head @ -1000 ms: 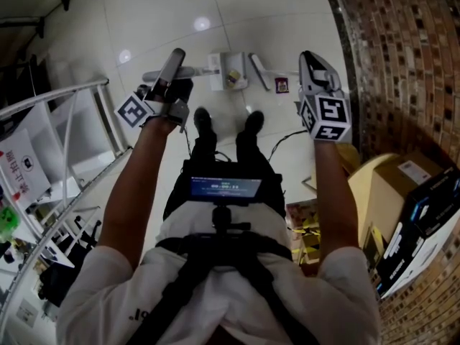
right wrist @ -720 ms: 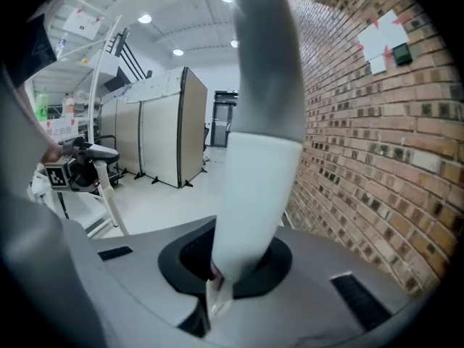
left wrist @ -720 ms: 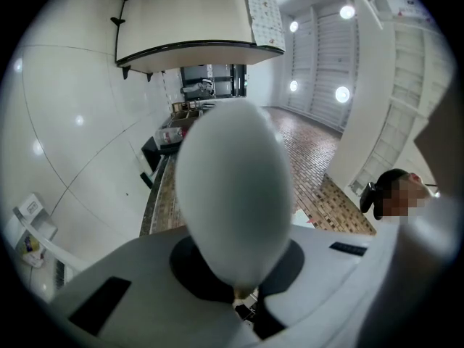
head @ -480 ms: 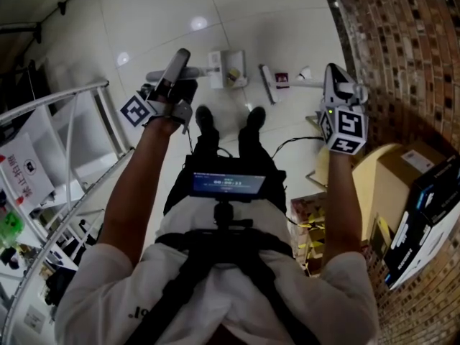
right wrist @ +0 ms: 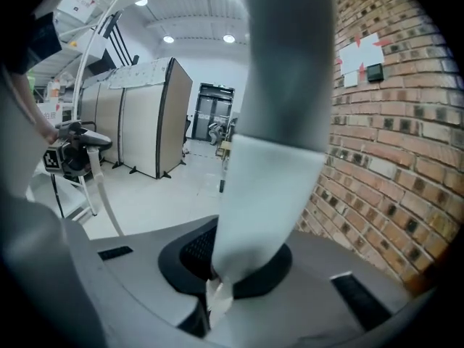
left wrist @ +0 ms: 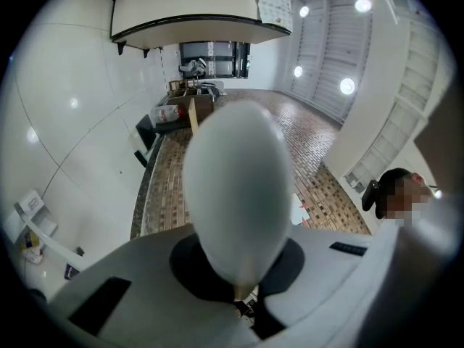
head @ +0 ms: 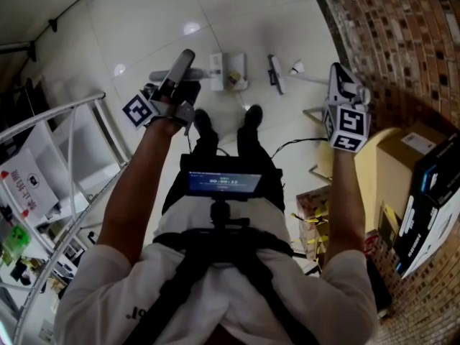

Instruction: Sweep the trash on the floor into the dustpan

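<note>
The left gripper (left wrist: 241, 290) clamps the dustpan handle (left wrist: 235, 187), the right gripper (right wrist: 217, 281) the broom handle (right wrist: 279, 151). The broom head (head: 277, 74) sits just right of the dustpan (head: 219, 67) (a scrap (head: 233, 78) seems to lie inside). A hard stroke could shove the dustpan and spill it.

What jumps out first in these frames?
Two marker-cubed grippers held out over white tile: the left gripper shut on a grey handle, the right gripper shut on the broom handle. Ahead of the shoes lie the dustpan and broom head, with a brick wall along the right.
</note>
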Tool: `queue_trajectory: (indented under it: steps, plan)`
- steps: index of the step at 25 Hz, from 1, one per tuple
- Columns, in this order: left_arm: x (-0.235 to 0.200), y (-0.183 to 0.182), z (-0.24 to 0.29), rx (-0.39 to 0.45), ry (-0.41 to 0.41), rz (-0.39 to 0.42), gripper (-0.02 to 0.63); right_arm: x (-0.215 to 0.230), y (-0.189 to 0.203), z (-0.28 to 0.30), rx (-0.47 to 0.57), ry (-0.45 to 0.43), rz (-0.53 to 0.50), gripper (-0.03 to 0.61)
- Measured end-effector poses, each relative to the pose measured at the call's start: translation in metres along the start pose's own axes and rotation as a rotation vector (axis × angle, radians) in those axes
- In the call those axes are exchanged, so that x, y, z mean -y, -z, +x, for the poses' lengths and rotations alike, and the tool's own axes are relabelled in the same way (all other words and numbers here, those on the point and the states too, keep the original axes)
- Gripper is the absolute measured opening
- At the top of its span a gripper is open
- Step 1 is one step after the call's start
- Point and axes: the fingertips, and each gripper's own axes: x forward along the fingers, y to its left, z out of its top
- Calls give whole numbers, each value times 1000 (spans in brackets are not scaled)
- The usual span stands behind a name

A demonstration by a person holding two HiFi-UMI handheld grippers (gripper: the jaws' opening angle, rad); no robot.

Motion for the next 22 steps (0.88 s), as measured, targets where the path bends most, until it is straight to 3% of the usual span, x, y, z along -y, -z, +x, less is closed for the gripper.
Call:
queue_trajectory:
  steps: [14,18,22]
  plan:
    - [-1,47,35,-80,1,-55,0,12,29,25,-52,6,-86,6]
    - [-3,55,38,-93,-4,-59,0,9,55,25,-98,40,16,8]
    - [-15,69,36,-111,-42,-70,0,-2,69,16,-105,63,237,20]
